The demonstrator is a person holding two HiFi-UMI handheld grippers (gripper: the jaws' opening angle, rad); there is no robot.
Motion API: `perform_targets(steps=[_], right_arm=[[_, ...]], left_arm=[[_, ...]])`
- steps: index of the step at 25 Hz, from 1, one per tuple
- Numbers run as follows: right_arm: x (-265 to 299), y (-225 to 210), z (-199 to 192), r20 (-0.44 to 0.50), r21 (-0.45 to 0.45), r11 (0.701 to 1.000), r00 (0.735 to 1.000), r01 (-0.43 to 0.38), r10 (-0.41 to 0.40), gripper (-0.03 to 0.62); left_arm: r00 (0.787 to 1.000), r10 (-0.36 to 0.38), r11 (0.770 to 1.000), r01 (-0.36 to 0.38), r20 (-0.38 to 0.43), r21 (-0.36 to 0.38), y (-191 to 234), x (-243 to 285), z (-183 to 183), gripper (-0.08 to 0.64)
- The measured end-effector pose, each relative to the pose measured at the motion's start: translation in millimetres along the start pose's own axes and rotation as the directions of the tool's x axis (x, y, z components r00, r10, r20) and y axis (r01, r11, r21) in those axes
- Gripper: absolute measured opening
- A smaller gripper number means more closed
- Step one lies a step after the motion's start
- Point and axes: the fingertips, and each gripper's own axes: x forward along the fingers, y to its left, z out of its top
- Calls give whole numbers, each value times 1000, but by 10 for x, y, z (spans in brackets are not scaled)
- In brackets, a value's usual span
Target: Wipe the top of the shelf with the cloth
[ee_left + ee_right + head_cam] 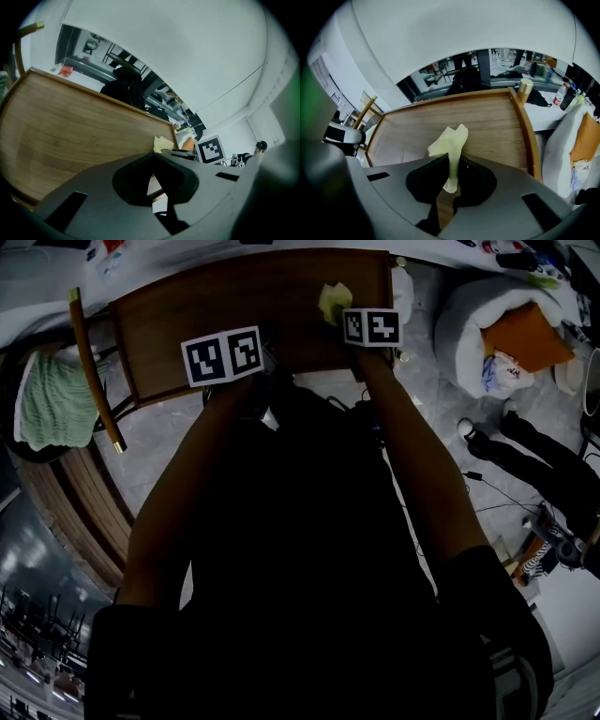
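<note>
The right gripper [452,161] pinches the yellow cloth [449,140], its length pointing far over the shelf [487,122]; the left gripper [153,157] is closed and empty.

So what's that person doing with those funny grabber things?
A person holds a gripper in each hand over the wooden shelf top. The right gripper is pinching a pale yellow-green cloth, which pokes out past its jaws above the right part of the top. The left gripper is shut with nothing in it, near the shelf's front edge. It looks like wiping time, but I can't tell whether the cloth is touching the wood.
</note>
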Motion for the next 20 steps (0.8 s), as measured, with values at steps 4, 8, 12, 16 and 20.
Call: perform_targets(steps=[4, 8, 12, 16, 20], right_arm=[[-125, -290, -53, -8, 15, 999, 999, 51, -50, 41], [-249, -522, -84, -28, -8, 991, 990, 137, -137, 41], [-330, -686, -109, -53, -24, 979, 978, 202, -204, 41], [-418, -820, -144, -79, -84, 957, 956, 277, -283, 41], [-450, -870, -151, -92, -87, 940, 937, 330, -338, 41]], left_arm=[[1000, -20, 1000, 20, -17, 8, -138, 152, -58, 11], [999, -40, 999, 40, -22, 19, -258, 231, -74, 11], [998, -53, 998, 54, -25, 28, -309, 249, -74, 11], [998, -66, 997, 67, -25, 30, -336, 192, -95, 11], [996, -83, 996, 84, -19, 26, -286, 95, -104, 11]])
